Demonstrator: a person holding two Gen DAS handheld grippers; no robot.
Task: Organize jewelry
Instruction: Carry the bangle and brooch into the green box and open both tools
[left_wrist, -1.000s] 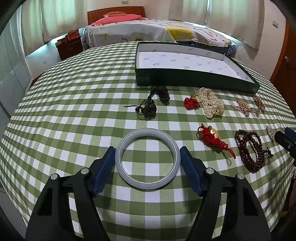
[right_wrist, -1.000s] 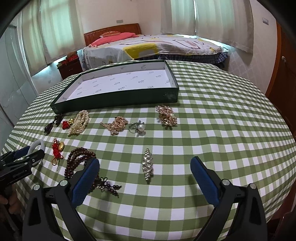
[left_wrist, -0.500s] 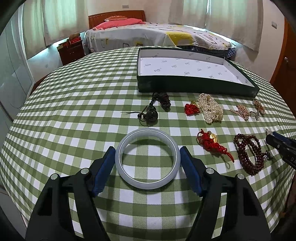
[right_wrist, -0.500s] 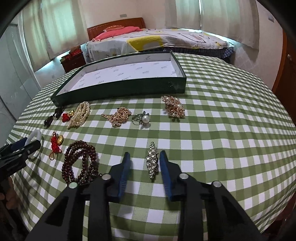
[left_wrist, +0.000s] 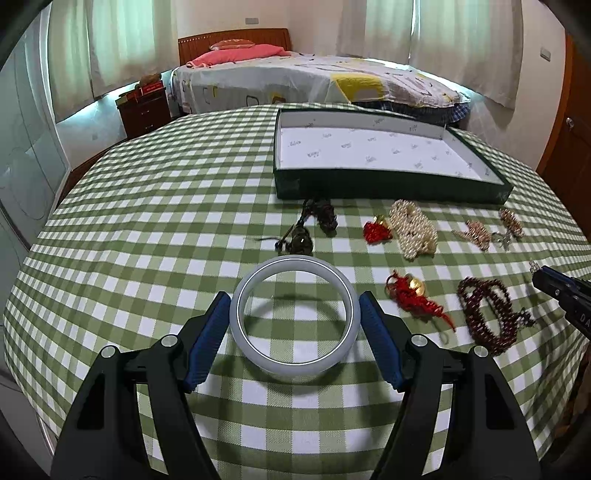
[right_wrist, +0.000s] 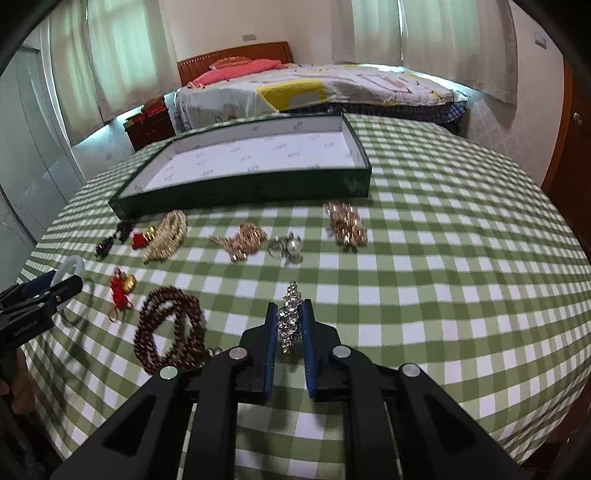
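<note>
On a table spread with a green-and-white checked cloth (right_wrist: 443, 258), the right gripper (right_wrist: 289, 321) is clamped on a rhinestone brooch (right_wrist: 290, 317), its blue pads pressed to either side of the piece. The left gripper (left_wrist: 294, 319) grips a pale bangle (left_wrist: 294, 315) across its width, the ring's shadow on the cloth below it. Between the two tools and the open green tray (right_wrist: 243, 184) at the far side lies a scatter of other jewelry: a dark red bead string (right_wrist: 168, 325) just left of the brooch, a red tassel charm (right_wrist: 122, 290), a heap of pearls (right_wrist: 166, 234), a gold chain (right_wrist: 243, 240), a pearl ring (right_wrist: 290, 247) and a gold cluster (right_wrist: 345, 223). A dark cord pendant (left_wrist: 301, 236) sits just beyond the bangle, near the tray's front wall.
</note>
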